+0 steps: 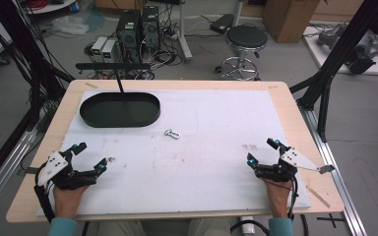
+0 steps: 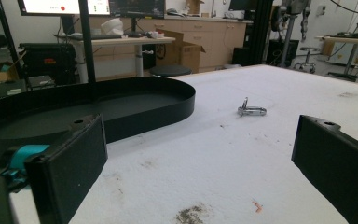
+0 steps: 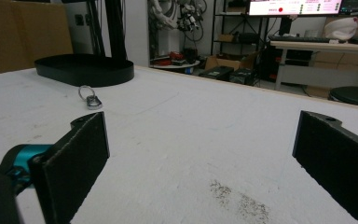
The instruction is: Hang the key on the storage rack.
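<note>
A small silver metal clip with a ring (image 1: 172,133) lies on the white mat near the middle of the table; it is also seen as the clip (image 2: 251,109) and the clip (image 3: 90,99). A black oval tray (image 1: 120,109) stands at the back left, seen as the tray (image 2: 121,109) and the tray (image 3: 85,69). My left gripper (image 1: 89,157) rests at the front left, open, nothing between its jaws. My right gripper (image 1: 262,150) rests at the front right, open and holding nothing. Both are well short of the clip.
The white mat (image 1: 202,162) covers most of the wooden table (image 1: 295,113). A thin black post (image 1: 119,83) rises at the tray's far side. A stool (image 1: 245,39) and computer cases (image 1: 138,27) stand on the floor beyond the table.
</note>
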{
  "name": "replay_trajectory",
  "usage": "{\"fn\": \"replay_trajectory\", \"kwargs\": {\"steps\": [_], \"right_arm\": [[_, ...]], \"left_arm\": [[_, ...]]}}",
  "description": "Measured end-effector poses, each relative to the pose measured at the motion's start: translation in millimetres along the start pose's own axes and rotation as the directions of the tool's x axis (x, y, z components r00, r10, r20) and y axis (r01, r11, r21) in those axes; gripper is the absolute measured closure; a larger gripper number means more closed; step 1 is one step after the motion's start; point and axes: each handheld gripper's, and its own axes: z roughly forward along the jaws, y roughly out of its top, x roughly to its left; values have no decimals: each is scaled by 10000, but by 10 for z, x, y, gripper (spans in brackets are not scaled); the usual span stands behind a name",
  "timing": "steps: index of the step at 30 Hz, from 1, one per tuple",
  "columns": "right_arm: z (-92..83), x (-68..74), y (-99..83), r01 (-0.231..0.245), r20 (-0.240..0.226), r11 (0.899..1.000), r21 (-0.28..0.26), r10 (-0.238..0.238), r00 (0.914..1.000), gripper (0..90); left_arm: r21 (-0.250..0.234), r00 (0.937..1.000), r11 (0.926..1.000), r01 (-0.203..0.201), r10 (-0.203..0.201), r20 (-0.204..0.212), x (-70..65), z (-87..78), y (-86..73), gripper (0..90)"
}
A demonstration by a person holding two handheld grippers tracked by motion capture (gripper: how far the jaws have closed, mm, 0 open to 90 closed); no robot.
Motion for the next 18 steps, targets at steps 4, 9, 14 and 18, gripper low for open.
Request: {"fn": "replay_trajectory", "kwargs": {"steps": [4,9,14,18], "right_arm": [[-5,0,-2,-23,27,10000,-72,23,10000,30],[-14,-3,-6,-68,35,9999,-131,68,10000,30],[-16,4,-6,-72,26,9999,-121,72,10000,30],[-17,4,-6,-71,24,9999,-119,71,10000,30]], "left_arm": [[13,10000,10000,87,-87,7,9,-1,1,37],[-19,10000,10000,53,-53,78,6,-4,0,37],[-28,10000,10000,16,-15,82,4,-4,1,37],[-34,10000,10000,27,-27,85,5,-5,3,37]]}}
